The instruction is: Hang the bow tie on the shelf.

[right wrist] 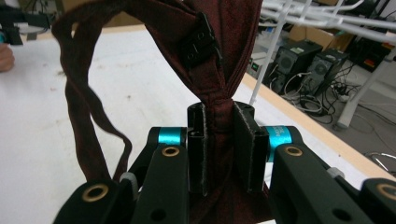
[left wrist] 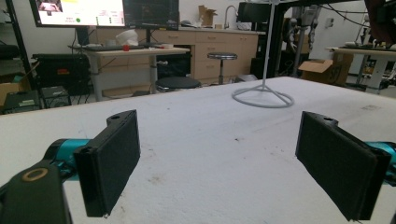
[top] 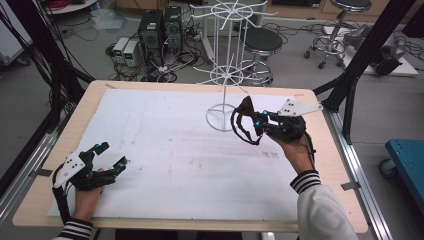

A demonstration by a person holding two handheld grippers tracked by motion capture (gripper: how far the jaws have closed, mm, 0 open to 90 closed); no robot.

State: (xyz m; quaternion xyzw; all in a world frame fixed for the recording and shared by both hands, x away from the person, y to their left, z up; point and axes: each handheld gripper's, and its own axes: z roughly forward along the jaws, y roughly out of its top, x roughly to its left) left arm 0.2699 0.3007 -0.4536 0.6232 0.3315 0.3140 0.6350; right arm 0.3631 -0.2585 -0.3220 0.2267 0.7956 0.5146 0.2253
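A dark red fabric piece [top: 244,107] with thin straps [top: 239,131] and a black buckle [right wrist: 201,43] hangs from my right gripper [top: 253,122], lifted just right of the white wire rack's ring base [top: 220,119]. In the right gripper view the right gripper [right wrist: 219,114] is shut on the bunched cloth [right wrist: 219,28], and a strap loop [right wrist: 74,100] droops to the left. My left gripper [top: 113,156] rests low at the table's near left, open and holding nothing. In its own view the left gripper [left wrist: 219,140] faces the rack base [left wrist: 263,97] across bare white cover.
The rack's pole [top: 226,55] rises to spoked wire arms [right wrist: 322,18] above the table's far middle. The white sheet [top: 175,150] covers the wooden table [top: 334,150]. Stools [top: 262,42], computer towers [top: 160,30] and cables stand on the floor beyond the far edge.
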